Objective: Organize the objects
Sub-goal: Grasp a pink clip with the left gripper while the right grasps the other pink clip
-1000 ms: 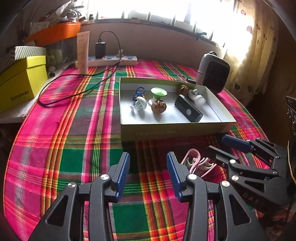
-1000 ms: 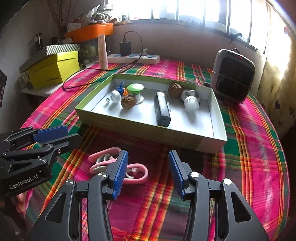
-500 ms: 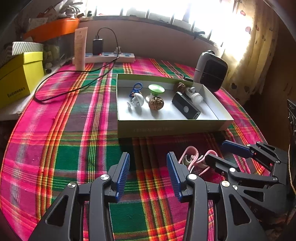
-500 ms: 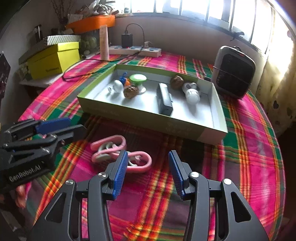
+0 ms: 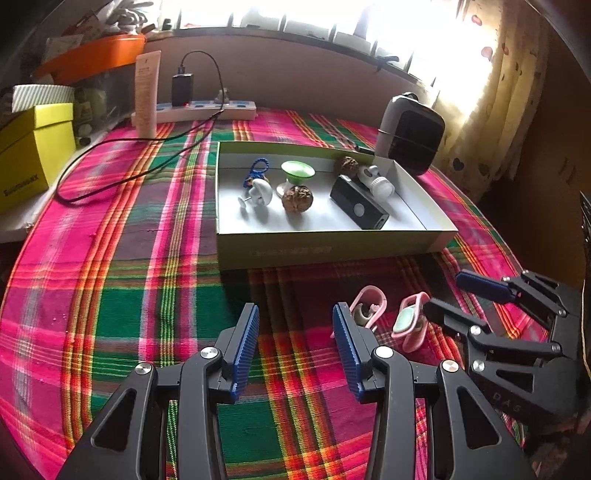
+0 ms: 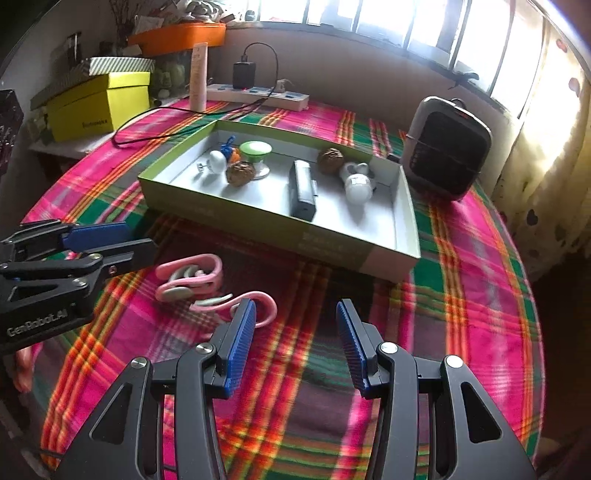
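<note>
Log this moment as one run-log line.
left gripper: open, empty | right gripper: open, empty | pink clips: on cloth, outside box | step: pick pending

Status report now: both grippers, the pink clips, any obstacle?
Left gripper open, empty. Right gripper open, empty. Two pink clips on the cloth, outside the tray, between both grippers. Nothing blocks them.

Daylight pours in through the window (image 5: 332,22) far ahead of each tool, blown out to white glare. The tray (image 6: 332,251) shadows the counter (image 5: 110,295). Fisheye bends edges; corners go black.
</note>
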{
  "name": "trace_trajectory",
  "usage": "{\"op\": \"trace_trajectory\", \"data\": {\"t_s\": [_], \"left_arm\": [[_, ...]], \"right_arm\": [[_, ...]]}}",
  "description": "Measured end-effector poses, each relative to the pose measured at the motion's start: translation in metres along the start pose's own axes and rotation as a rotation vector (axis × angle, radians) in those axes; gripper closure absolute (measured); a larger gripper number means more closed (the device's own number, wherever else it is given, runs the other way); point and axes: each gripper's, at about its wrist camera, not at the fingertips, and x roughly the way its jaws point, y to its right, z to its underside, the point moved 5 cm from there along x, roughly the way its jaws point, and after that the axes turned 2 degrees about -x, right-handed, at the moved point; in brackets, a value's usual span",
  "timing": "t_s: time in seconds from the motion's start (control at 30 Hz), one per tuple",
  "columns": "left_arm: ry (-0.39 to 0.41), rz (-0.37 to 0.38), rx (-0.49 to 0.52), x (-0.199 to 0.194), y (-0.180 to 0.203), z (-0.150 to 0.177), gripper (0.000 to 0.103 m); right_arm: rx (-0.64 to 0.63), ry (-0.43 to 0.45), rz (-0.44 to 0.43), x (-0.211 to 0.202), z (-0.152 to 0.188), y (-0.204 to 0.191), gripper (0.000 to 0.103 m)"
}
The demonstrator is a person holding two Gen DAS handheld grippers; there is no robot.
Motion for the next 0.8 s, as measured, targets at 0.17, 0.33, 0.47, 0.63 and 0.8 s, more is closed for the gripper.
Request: {"op": "trace_trajectory", "data": {"t_s": [0.17, 0.33, 0.47, 0.63, 0.8], "left_arm": [[-0.003, 0.007, 0.006, 0.0, 0.001, 0.001, 0.063], [-0.007, 0.01, 0.009, 0.001, 0.002, 0.001, 0.063], [-0.011, 0.014, 0.014, 0.001, 0.004, 0.002, 0.063], [-0.014, 0.016, 0.015, 0.001, 0.004, 0.002, 0.063], [-0.016, 0.026, 0.015, 0.001, 0.005, 0.002, 0.063]], "right_arm": [[-0.015, -0.006, 0.034, 0.003, -0.002, 0.007, 0.056], [-0.012, 0.011, 0.022, 0.002, -0.004, 0.008, 0.056], [0.041, 0.033, 0.015, -0.003, -0.003, 0.01, 0.056], [0.108, 0.06, -0.102, -0.01, 0.0, 0.004, 0.056], [0.107, 0.068, -0.162, -0.011, 0.006, -0.013, 0.056]]}}
